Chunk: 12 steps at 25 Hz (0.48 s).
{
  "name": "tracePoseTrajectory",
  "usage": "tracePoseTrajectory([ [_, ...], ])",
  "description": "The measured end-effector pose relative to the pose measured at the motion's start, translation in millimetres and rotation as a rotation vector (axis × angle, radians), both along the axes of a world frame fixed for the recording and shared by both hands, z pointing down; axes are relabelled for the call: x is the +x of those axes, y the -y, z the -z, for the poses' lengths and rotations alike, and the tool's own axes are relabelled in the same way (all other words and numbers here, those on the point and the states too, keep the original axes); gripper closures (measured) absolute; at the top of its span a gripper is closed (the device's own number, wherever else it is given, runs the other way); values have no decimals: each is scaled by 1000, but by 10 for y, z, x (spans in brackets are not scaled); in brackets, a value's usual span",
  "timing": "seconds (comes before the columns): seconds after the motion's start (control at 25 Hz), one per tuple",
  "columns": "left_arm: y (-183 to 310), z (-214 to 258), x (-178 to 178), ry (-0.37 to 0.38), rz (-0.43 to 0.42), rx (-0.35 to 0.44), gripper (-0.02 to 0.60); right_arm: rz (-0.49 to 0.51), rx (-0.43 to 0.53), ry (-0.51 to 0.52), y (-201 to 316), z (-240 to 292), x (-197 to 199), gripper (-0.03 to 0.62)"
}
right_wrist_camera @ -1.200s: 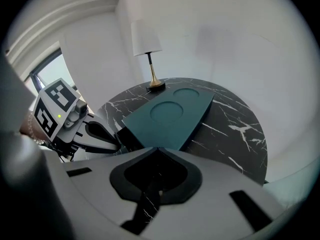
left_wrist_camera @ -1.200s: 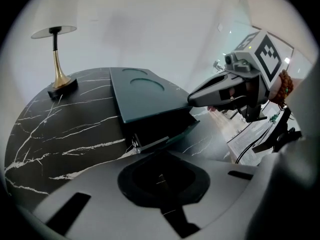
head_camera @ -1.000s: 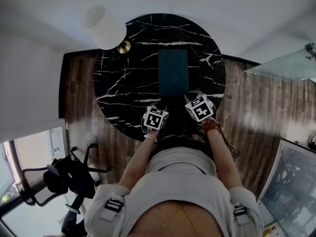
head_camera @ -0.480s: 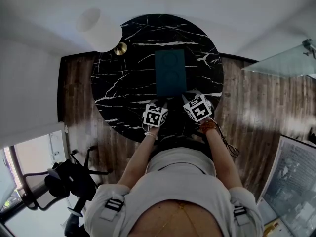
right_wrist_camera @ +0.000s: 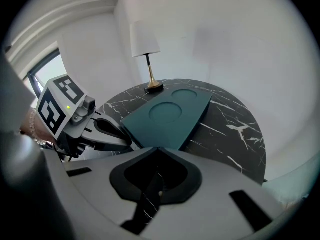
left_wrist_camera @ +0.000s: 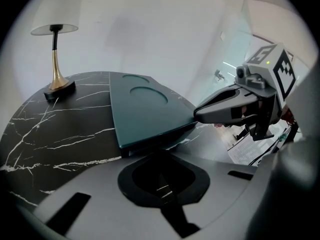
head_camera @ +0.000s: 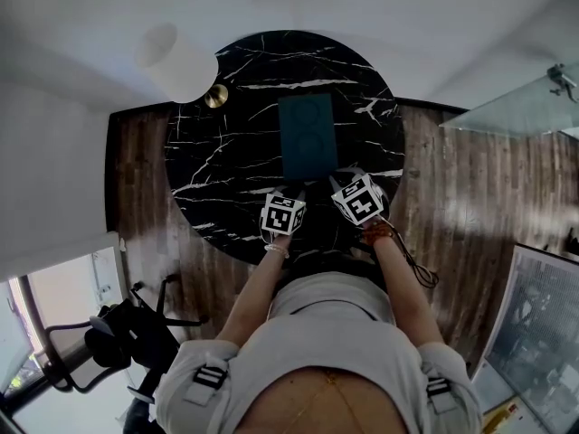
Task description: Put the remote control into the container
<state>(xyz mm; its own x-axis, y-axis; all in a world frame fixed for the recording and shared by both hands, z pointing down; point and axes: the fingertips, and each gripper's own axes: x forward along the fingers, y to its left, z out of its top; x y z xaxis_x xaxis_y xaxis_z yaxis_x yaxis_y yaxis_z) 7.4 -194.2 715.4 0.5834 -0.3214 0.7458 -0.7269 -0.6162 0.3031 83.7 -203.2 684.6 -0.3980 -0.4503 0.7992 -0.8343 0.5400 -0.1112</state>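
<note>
Head view: teal container (head_camera: 308,136) lies flat on the marble table (head_camera: 226,152), lamp (head_camera: 176,61) at far-left edge, left gripper (head_camera: 293,193) & right gripper (head_camera: 337,179) side by side at the container's near end. Left gripper view: own jaws pressed together w/ nothing between, container's near end just ahead, right gripper (left_wrist_camera: 200,114) tip at its edge. Right gripper view: own jaws likewise together, empty; left gripper (right_wrist_camera: 125,141) tip by the container's near corner.
</note>
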Motion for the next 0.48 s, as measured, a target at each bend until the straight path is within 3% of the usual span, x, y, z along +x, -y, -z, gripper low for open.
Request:
tracePoseTrajectory([
  [0.48, -119, 309, -103, -32, 65, 49, 575, -74, -1, 78, -39, 41, -30, 582],
])
